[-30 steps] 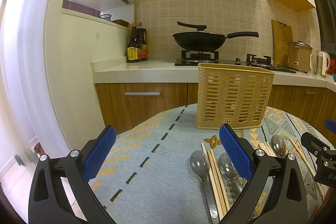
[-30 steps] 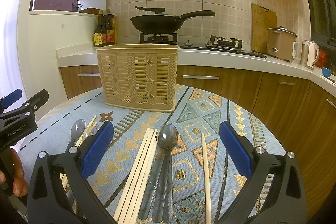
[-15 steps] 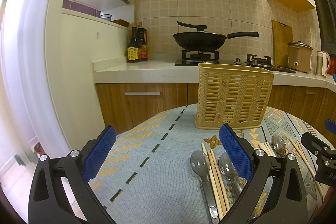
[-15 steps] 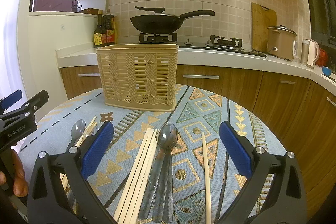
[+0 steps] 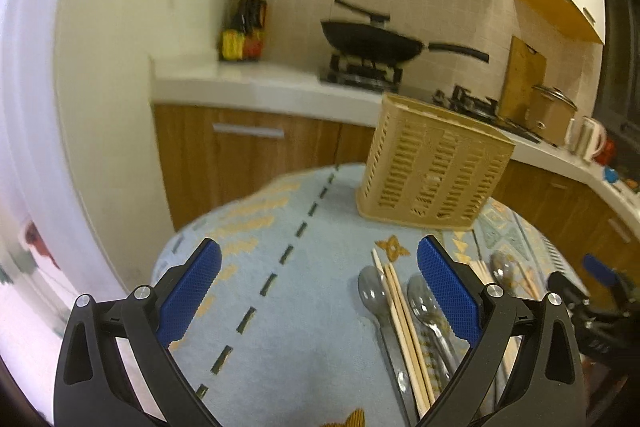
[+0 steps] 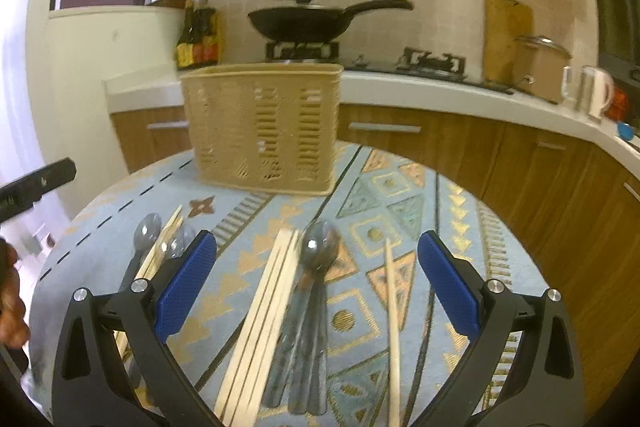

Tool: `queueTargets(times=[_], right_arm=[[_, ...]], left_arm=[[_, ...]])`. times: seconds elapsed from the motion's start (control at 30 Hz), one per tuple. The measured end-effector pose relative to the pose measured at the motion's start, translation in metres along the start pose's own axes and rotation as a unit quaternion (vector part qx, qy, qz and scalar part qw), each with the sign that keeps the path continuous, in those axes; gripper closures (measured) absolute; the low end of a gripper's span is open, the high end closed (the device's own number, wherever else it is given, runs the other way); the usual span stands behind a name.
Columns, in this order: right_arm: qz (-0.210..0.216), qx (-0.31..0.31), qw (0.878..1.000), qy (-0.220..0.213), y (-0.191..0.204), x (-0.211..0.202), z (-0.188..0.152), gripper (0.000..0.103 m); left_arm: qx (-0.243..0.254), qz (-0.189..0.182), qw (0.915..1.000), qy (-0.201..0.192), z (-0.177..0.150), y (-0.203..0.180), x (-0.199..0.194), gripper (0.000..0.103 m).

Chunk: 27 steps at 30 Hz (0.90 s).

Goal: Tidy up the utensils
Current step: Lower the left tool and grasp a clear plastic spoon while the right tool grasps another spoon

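Note:
A tan slatted utensil basket stands at the far side of the round table. Steel spoons and wooden chopsticks lie by my left gripper's right finger. My left gripper is open and holds nothing. In the right wrist view a bundle of chopsticks, stacked spoons and a single chopstick lie between the fingers of my right gripper, which is open and empty. More spoons lie to its left.
The patterned blue tablecloth covers the table, whose edge drops off at left. Behind are a counter with a black wok, sauce bottles, a rice cooker and a kettle. A person's hand shows at far left.
Both grippers have tilted and shifted: the left view now rolls clockwise and sits closer to the table, the right view has dipped toward the utensils. Both stay open.

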State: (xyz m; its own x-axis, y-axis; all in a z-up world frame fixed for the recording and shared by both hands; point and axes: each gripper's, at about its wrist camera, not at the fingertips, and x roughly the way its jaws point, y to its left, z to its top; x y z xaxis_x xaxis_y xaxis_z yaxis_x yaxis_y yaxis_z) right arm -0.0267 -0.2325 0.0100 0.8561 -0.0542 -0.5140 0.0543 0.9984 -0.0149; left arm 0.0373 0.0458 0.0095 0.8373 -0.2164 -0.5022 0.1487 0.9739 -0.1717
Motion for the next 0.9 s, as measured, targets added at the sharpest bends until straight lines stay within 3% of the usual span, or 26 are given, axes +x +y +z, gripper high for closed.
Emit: queueTargets(times=[0.1, 0.17, 0.23, 0.33, 0.5, 0.57, 0.63, 0.73, 0.77, 0.8, 0.9], right_arm=[[-0.028, 0.002, 0.999, 0.036, -0.002, 0.006, 0.008, 0.007], [-0.025, 0.011, 0.997, 0.068, -0.009, 0.014, 0.013, 0.010], [-0.002, 0.026, 0.995, 0.101, -0.017, 0.020, 0.016, 0.020], [0.018, 0.036, 0.988, 0.146, -0.028, 0.029, 0.017, 0.030], [0.061, 0.042, 0.977, 0.201, -0.035, 0.039, 0.014, 0.042], [0.084, 0.043, 0.972, 0.216, -0.032, 0.041, 0.012, 0.043], [0.085, 0.047, 0.968, 0.233, -0.032, 0.045, 0.011, 0.044], [0.082, 0.059, 0.961, 0.256, -0.040, 0.055, 0.011, 0.060], [0.084, 0.067, 0.958, 0.265, -0.045, 0.059, 0.010, 0.064], [0.089, 0.082, 0.953, 0.279, -0.052, 0.064, 0.009, 0.066], [0.119, 0.110, 0.940, 0.301, -0.061, 0.074, 0.009, 0.066]], left_arm=[[0.003, -0.040, 0.9968, 0.069, 0.005, 0.005, 0.016, 0.017], [0.021, -0.067, 0.9886, 0.133, 0.001, -0.001, 0.034, 0.021], [0.032, -0.086, 0.9763, 0.196, -0.007, -0.009, 0.054, 0.028], [0.029, -0.101, 0.9636, 0.246, -0.017, -0.018, 0.077, 0.041], [0.056, -0.075, 0.9573, 0.274, -0.028, -0.035, 0.098, 0.055], [0.073, -0.063, 0.9572, 0.273, -0.029, -0.042, 0.102, 0.056], [0.088, -0.051, 0.9563, 0.274, -0.028, -0.045, 0.104, 0.062], [0.110, -0.038, 0.9551, 0.273, -0.027, -0.052, 0.101, 0.071], [0.116, -0.038, 0.9545, 0.272, -0.026, -0.051, 0.098, 0.081], [0.116, -0.043, 0.9539, 0.274, -0.026, -0.052, 0.098, 0.088], [0.110, -0.044, 0.9559, 0.269, -0.025, -0.052, 0.096, 0.094]])
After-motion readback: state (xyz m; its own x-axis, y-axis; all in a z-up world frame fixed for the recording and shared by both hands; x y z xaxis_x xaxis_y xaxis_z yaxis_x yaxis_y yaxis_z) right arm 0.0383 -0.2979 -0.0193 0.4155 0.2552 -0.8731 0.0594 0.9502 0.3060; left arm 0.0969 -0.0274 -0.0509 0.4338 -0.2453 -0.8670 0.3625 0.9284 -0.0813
